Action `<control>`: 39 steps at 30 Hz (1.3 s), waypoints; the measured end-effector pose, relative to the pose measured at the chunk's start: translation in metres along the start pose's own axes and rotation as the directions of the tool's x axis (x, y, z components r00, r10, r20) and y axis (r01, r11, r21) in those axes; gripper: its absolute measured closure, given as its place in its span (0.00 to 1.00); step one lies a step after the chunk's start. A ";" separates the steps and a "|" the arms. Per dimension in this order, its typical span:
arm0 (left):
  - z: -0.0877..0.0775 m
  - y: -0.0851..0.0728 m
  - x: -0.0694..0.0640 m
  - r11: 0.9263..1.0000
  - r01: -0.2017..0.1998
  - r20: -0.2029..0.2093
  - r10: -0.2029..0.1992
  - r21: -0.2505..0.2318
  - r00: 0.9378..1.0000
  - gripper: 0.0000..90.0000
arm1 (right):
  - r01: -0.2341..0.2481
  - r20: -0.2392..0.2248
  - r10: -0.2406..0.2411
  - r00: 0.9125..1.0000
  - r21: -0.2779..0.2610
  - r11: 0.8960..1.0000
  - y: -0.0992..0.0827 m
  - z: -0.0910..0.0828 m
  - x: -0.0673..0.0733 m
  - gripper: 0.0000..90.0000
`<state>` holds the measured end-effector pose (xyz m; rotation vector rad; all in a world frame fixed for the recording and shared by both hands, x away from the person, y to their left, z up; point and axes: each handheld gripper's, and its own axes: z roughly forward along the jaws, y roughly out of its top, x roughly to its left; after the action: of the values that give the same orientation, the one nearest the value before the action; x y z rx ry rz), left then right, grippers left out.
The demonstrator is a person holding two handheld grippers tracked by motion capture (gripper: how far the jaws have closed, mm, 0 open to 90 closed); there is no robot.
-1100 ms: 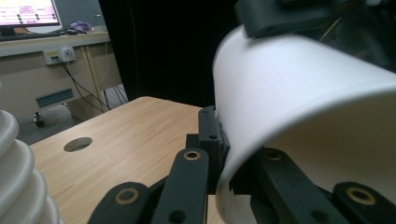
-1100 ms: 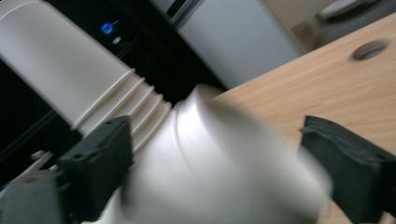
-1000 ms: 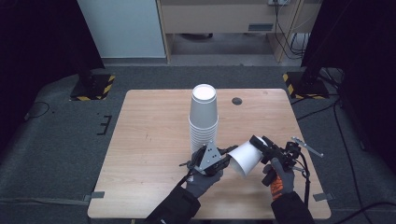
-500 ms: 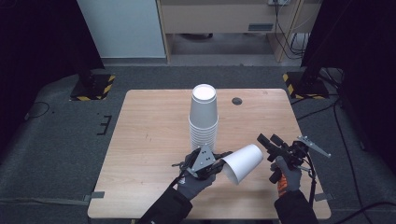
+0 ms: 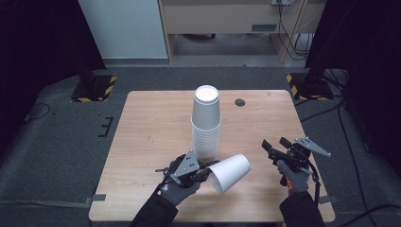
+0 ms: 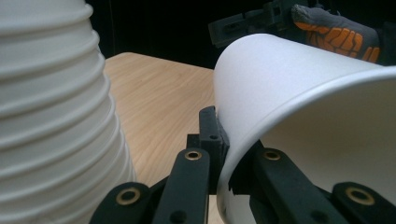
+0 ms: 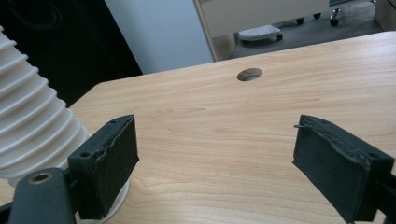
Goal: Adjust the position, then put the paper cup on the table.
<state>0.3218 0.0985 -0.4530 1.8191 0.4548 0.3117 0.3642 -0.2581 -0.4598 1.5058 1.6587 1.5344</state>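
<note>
A tall stack of white paper cups (image 5: 206,123) stands upside down in the middle of the wooden table (image 5: 151,123). My left gripper (image 5: 207,169) is shut on the rim of a single white cup (image 5: 230,171), which lies tilted on its side in front of the stack, base pointing right. In the left gripper view the jaws pinch that cup's wall (image 6: 303,116) at the rim, with the stack (image 6: 51,116) close on the left. My right gripper (image 5: 273,142) is open with nothing in it, a short way right of the cup. Between its wide-apart jaws (image 7: 215,154) lies bare table.
A round cable hole (image 5: 240,102) sits in the table behind and to the right of the stack, seen as the hole (image 7: 249,73) ahead of the right gripper. The stack's lower cups (image 7: 32,116) stand left of the right gripper. Dark floor surrounds the table.
My right gripper has let go of the cup's base and drawn away to the right, now open. The left gripper keeps the cup by its rim, shifted slightly toward the table's front.
</note>
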 end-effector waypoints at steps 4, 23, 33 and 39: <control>-0.012 -0.004 0.005 1.000 0.010 -0.008 -0.010 0.018 1.000 0.96 | 0.034 0.010 -0.035 0.999 0.017 0.999 -0.002 0.002 0.000 0.16; -0.061 -0.029 0.018 0.994 0.046 -0.029 -0.044 0.099 0.999 0.96 | 0.137 0.037 -0.140 0.990 0.064 0.988 -0.009 0.002 -0.004 0.15; -0.093 -0.045 0.026 0.988 0.078 -0.102 -0.064 0.131 0.993 0.96 | 0.139 0.034 -0.142 0.989 0.089 0.986 -0.012 0.004 -0.005 0.15; -0.122 -0.056 0.032 0.982 0.110 -0.173 -0.083 0.152 0.981 0.96 | 0.152 0.036 -0.156 0.987 0.106 0.983 -0.014 0.005 -0.006 0.15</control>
<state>0.2889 0.2305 -0.4718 1.9283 0.7000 0.3696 0.3649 -0.2585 -0.4760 1.4147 1.8072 1.3438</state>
